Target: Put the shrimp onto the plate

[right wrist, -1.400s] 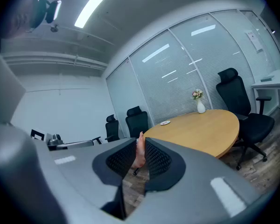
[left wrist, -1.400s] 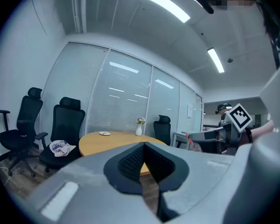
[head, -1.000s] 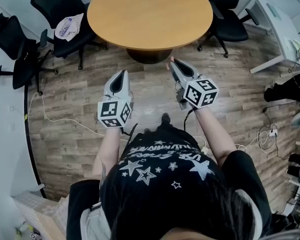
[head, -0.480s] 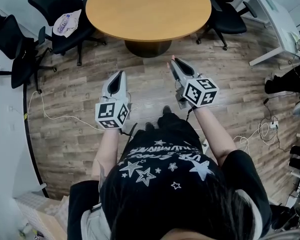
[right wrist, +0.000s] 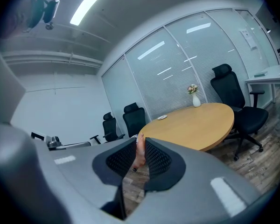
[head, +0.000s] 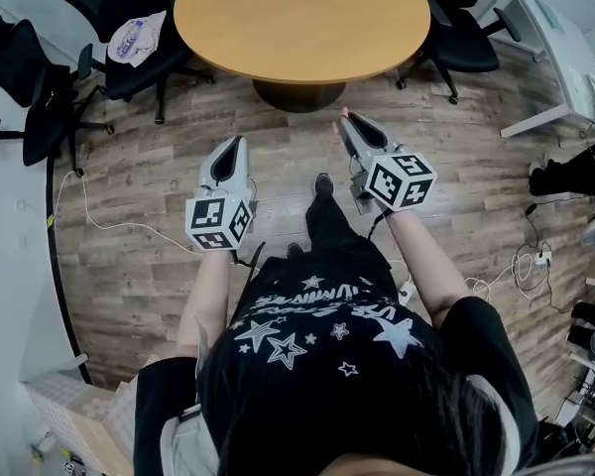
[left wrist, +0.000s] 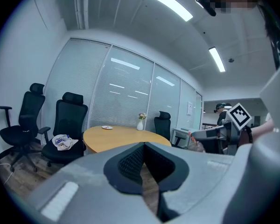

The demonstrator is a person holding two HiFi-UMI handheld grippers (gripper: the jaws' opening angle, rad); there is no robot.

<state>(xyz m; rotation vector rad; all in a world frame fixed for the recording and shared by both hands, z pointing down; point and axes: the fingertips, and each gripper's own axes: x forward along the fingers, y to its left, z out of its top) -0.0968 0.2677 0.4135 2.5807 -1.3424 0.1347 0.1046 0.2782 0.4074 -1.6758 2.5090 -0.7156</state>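
right tongs clamped on pink shrimp, upright between pads; left tongs closed, empty; plate well ahead on table.

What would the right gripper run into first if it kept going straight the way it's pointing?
Most likely the near edge of the round wooden table: the right gripper, shut on the shrimp, aims at it across wood floor. Height is unclear, so it might pass under the top.

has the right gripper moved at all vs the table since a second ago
Yes, slightly: in the head view the right gripper now sits a little farther from the round table and its near edge, drawn back toward the person.
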